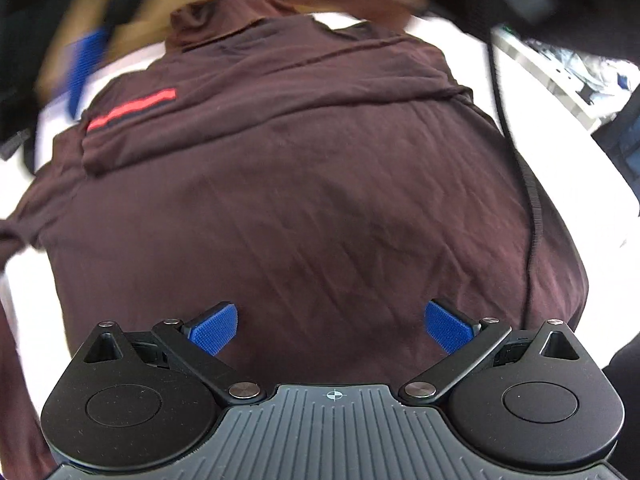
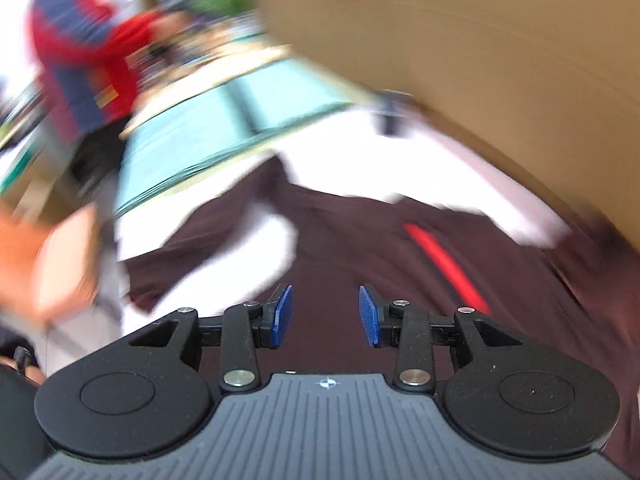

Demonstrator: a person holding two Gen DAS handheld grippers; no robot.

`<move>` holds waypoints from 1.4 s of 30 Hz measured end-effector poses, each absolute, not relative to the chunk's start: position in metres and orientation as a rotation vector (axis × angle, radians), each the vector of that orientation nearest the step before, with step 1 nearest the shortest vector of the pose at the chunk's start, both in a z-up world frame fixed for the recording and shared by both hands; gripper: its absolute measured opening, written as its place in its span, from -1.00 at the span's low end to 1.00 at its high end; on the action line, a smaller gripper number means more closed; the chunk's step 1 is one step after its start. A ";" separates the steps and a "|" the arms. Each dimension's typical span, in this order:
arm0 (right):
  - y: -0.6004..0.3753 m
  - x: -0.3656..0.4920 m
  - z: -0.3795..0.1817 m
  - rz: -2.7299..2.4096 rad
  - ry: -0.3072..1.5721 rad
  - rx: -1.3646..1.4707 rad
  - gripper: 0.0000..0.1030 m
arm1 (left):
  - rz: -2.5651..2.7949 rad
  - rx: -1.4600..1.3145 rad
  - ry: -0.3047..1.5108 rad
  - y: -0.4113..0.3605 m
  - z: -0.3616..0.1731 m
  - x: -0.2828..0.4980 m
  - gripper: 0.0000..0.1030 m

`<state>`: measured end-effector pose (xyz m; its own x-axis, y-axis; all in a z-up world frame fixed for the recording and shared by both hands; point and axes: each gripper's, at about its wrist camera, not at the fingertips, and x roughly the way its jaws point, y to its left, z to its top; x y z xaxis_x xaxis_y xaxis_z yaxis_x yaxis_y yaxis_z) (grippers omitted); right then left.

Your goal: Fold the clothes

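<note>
A dark maroon shirt [image 1: 304, 184] with a red stripe [image 1: 132, 109] lies spread on a white table [image 1: 568, 184], one sleeve folded across its upper part. My left gripper [image 1: 331, 327] hovers over the shirt's near edge, open wide, with nothing between its blue pads [image 1: 214, 330]. In the right wrist view the same shirt [image 2: 360, 240] shows blurred, with its red stripe [image 2: 444, 268] to the right. My right gripper [image 2: 326, 316] is above the shirt, open, its blue pads [image 2: 283, 316] holding nothing.
A black cable [image 1: 520, 160] runs across the shirt's right side. The other gripper's blue pad [image 1: 86, 64] shows blurred at the far left. A brown wall [image 2: 480, 40], a pale green surface [image 2: 224, 120] and a red and blue garment [image 2: 84, 52] lie beyond the table [image 2: 344, 160].
</note>
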<state>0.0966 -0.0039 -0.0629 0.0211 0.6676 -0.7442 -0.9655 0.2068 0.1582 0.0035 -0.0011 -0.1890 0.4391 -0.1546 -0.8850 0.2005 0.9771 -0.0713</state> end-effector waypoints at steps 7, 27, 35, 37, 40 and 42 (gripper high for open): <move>0.079 0.032 -0.057 1.719 0.599 -0.877 0.05 | -0.111 -0.033 1.054 0.004 -0.190 -0.001 1.00; 0.138 -0.080 -0.104 2.065 0.081 -1.761 0.08 | -0.011 -0.030 1.039 0.013 -0.192 -0.025 1.00; 0.150 -0.082 -0.105 2.062 0.217 -1.821 -0.93 | -0.007 -0.030 1.039 0.011 -0.192 -0.025 1.00; 0.150 -0.075 -0.097 2.046 0.261 -1.755 -0.94 | -0.007 -0.031 1.041 0.011 -0.192 -0.024 1.00; 0.154 -0.049 -0.074 2.014 0.411 -1.496 -0.95 | -0.011 -0.044 1.047 0.013 -0.190 -0.023 1.00; 0.157 -0.023 -0.056 1.956 0.527 -1.269 -0.95 | -0.014 -0.060 1.050 0.016 -0.190 -0.022 1.00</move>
<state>-0.0226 0.1571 -0.0556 -0.2434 0.3558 -0.9023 -0.7610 -0.6468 -0.0497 -0.0224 0.0157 -0.1895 0.4975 -0.0407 -0.8665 -0.0170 0.9982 -0.0567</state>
